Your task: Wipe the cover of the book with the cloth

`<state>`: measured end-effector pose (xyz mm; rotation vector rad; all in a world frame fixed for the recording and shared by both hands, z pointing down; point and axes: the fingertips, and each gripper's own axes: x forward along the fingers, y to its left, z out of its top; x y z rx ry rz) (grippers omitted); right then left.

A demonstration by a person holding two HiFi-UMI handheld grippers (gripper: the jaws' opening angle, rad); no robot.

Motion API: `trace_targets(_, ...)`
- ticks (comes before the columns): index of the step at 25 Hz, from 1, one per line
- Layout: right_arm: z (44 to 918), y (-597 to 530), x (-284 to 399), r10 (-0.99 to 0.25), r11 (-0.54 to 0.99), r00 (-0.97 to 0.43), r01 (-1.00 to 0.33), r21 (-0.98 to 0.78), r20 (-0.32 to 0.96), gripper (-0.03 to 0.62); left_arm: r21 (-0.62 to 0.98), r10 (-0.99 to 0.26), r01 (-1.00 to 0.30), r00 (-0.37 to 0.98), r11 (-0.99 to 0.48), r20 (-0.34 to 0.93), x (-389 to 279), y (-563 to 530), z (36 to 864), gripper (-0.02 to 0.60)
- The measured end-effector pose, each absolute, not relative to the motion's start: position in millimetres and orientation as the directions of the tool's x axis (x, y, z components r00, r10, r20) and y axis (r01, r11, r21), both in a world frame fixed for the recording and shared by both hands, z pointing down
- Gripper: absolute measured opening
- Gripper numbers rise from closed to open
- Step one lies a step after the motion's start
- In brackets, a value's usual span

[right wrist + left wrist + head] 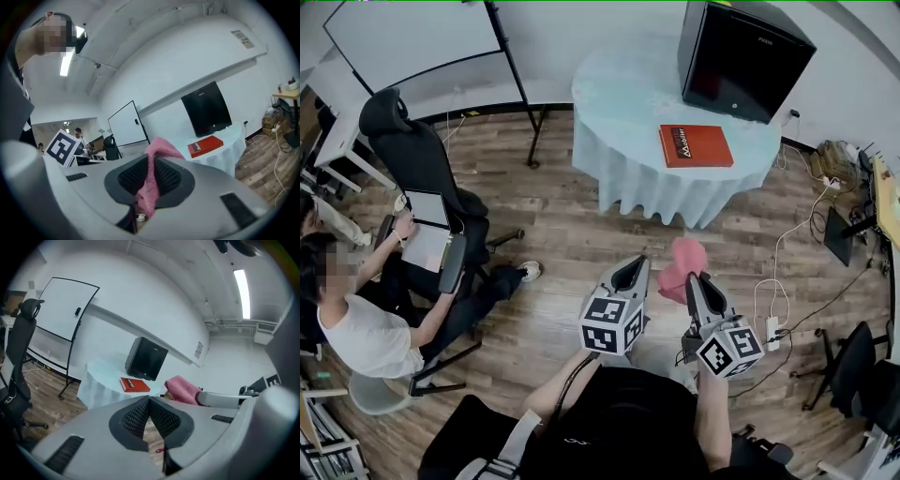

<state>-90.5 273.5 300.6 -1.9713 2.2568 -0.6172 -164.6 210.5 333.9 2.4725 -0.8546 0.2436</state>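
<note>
The book (pixel 696 145) was bright red, with white letters on a dark strip. It sat at one o'clock, on a table cover (pixel 619 103) of pale blue-green. The box (pixel 741 56) past it, also at one o'clock, was shiny black. The cloth (pixel 682 267) was pink all over. The left gripper (pixel 630 270) and the right gripper (pixel 695 281) were light grey, with black dotted pads (pixel 164 417) inside. The cube (pixel 609 323) on each had black and white squares. The floor (pixel 553 234) was brown wood in long planks. At nine o'clock the chair (pixel 417 155) was black, and the seated person (pixel 366 333) wore a white shirt.
</note>
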Motion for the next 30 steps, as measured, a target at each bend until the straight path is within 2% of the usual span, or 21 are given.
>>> trace_targets(7,295.0,235.4,-55.5,-0.973,0.078,-0.140,-0.948,-0.309,0.185,0.040,0.413,-0.500,-0.597,0.802,-0.688,0.328,-133.2,184.7,341.4,0.014)
trace_targets(15,313.8,171.3,-17.2,-0.951,0.139,-0.213,-0.941,-0.308,0.222,0.040,0.400,-0.557,-0.657,0.754,-0.640,0.348,-96.6,123.6,354.5,0.014)
trace_targets(23,360.4,129.5,68.2,-0.918,0.099,-0.219,-0.934,-0.342,0.332,0.040,0.444,-0.518,-0.695,0.718,-0.565,0.465,-22.5,77.3,404.1,0.014)
trace_targets(30,364.0,81.3,135.4,-0.896,0.147,-0.275,-0.924,-0.352,0.348,0.040,0.495,-0.551,-0.702,0.710,-0.512,0.438,42.5,35.6,392.1,0.014)
